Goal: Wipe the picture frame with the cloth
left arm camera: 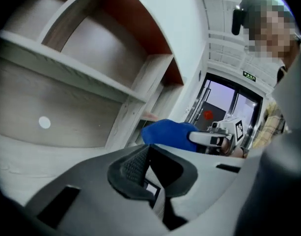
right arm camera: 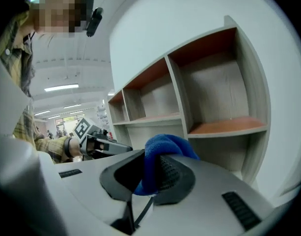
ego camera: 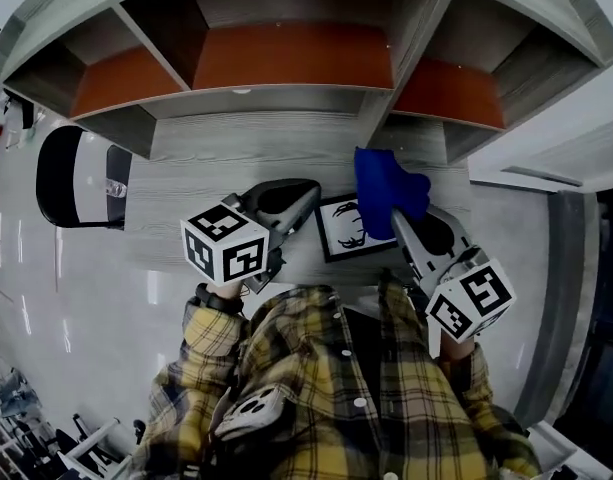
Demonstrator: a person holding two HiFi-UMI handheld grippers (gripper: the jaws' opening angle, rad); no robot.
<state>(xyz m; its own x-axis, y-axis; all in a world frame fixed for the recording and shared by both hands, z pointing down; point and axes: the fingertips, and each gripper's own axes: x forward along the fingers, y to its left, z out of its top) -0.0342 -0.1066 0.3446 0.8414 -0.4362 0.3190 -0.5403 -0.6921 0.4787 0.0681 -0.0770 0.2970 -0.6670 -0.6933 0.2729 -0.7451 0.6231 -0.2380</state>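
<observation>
Blue fluffy cloth (right arm camera: 162, 146) sits bunched between the jaws of our right gripper (right arm camera: 150, 176), which are closed tight on it. A rounded wad sticks out past the tips. In the head view the cloth hangs over the upper right corner of the black-rimmed picture frame with a white antler print (ego camera: 344, 226), but we cannot tell whether the two touch.

The frame rests on the grey wood-grain bench (ego camera: 236, 158), close to the front edge and just ahead of our yellow plaid shirt (ego camera: 326, 388). It lies between the two grippers.

Our left gripper (ego camera: 308, 200) comes in from the left, its tips at the frame's left edge. In the left gripper view its jaws are drawn close, with a thin white sliver edged in dark pinched between them. We read that sliver as the frame's rim. The same view shows the cloth and the right gripper just beyond the jaws.

Behind the bench stands a grey shelf unit with orange-brown compartment floors (ego camera: 286, 58), and its cubbies show nothing inside. A black-backed chair (ego camera: 71, 178) stands off the left end of the bench, well apart from the frame.
</observation>
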